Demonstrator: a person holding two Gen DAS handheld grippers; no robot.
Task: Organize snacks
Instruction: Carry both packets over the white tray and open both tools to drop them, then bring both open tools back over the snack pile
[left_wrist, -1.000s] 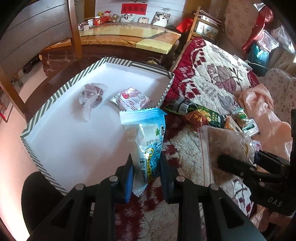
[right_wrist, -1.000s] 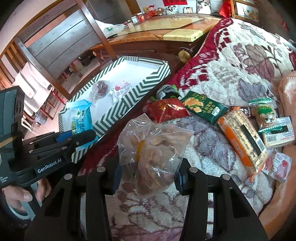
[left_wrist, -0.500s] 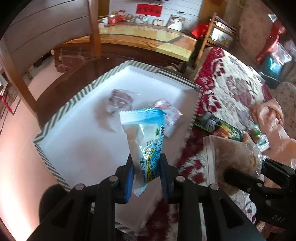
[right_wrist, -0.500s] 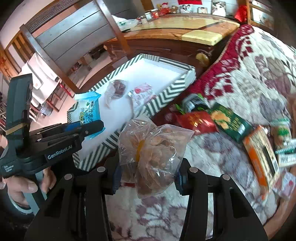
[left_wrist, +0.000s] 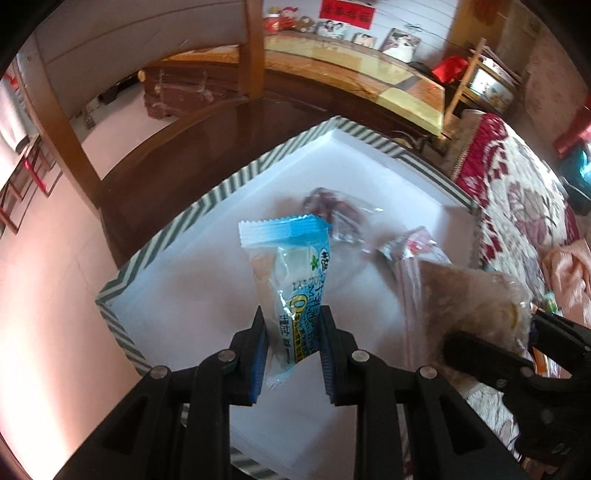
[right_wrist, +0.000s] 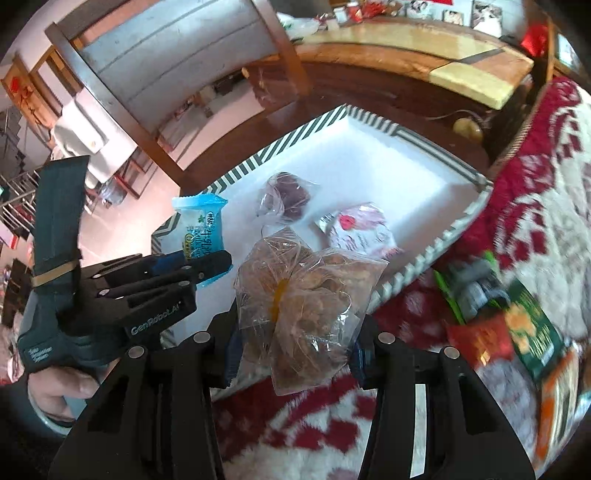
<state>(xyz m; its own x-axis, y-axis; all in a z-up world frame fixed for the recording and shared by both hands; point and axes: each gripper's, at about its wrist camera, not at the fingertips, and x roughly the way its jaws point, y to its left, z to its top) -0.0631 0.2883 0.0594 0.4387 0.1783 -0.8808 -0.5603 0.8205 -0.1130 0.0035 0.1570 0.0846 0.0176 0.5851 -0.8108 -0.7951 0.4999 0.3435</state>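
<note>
Both tools have travelled sideways with their loads: a second ago they hung over the floral blanket (right_wrist: 517, 192) beside the box (left_wrist: 207, 206), and now they sit above its white floor. The left tool (left_wrist: 291, 350) is clamped on the blue packet (left_wrist: 291, 284), which stands upright over the box's near left part. The right tool (right_wrist: 295, 354) is clamped on the clear bag (right_wrist: 306, 295) of brown pieces, over the box's near edge, just right of the packet. I judge both snacks close to release into the box.

Already in the box lie a dark wrapped sweet (right_wrist: 286, 197) and a pink-and-white pack (right_wrist: 360, 229), side by side toward its far half. More snacks remain outside on the blanket, right of the box, blurred.

The packet is slim, glossy, with a crimped top seal; the bag is loose, crinkled and bulky.
</note>
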